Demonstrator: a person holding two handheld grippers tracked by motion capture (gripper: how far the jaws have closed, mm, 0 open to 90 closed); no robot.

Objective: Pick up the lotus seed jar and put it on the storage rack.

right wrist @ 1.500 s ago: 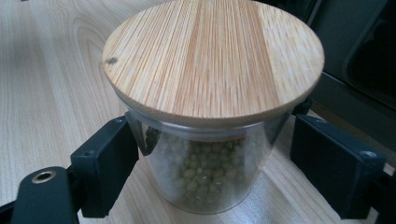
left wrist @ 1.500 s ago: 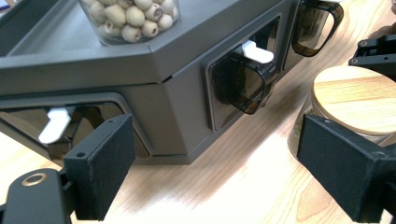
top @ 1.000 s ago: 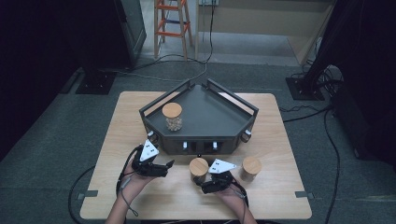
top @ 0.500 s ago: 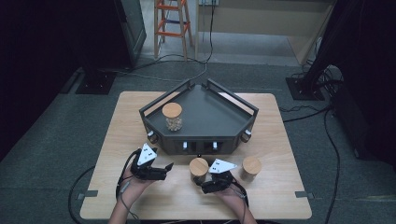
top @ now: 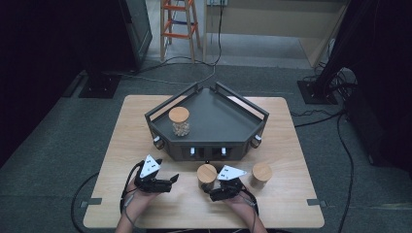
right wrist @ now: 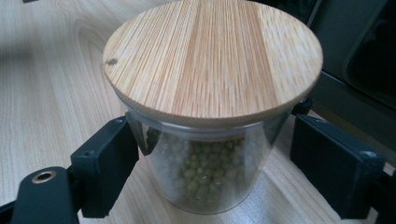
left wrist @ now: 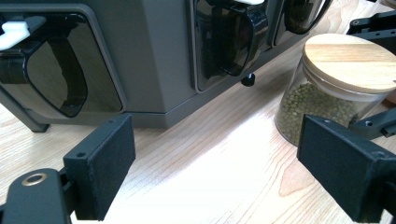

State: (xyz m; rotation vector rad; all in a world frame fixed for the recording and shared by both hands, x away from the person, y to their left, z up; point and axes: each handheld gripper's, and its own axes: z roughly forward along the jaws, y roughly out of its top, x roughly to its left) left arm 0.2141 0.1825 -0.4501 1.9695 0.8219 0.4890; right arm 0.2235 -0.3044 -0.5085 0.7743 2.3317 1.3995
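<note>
Wooden table seen from above, dark grey angular tray unit at frame centre with a wood-lidded jar standing on its left half. Two more wood-lidded jars sit on the table below the unit: the bean jar at lower centre and another jar to its right, well apart. Left gripper at lower left of the high view, resting low by the table, jaws wide apart and nothing between them; its own view shows bare wood between the pads, unit front across the top, bean jar at upper right. Right gripper at lower centre, just below the bean jar. In the right gripper view the bean jar sits between the spread jaws, left pad about touching the glass, right pad with a gap, so not clamped. Green beans visible through the glass, lid on. Person's hands enter from the bottom edge.
</note>
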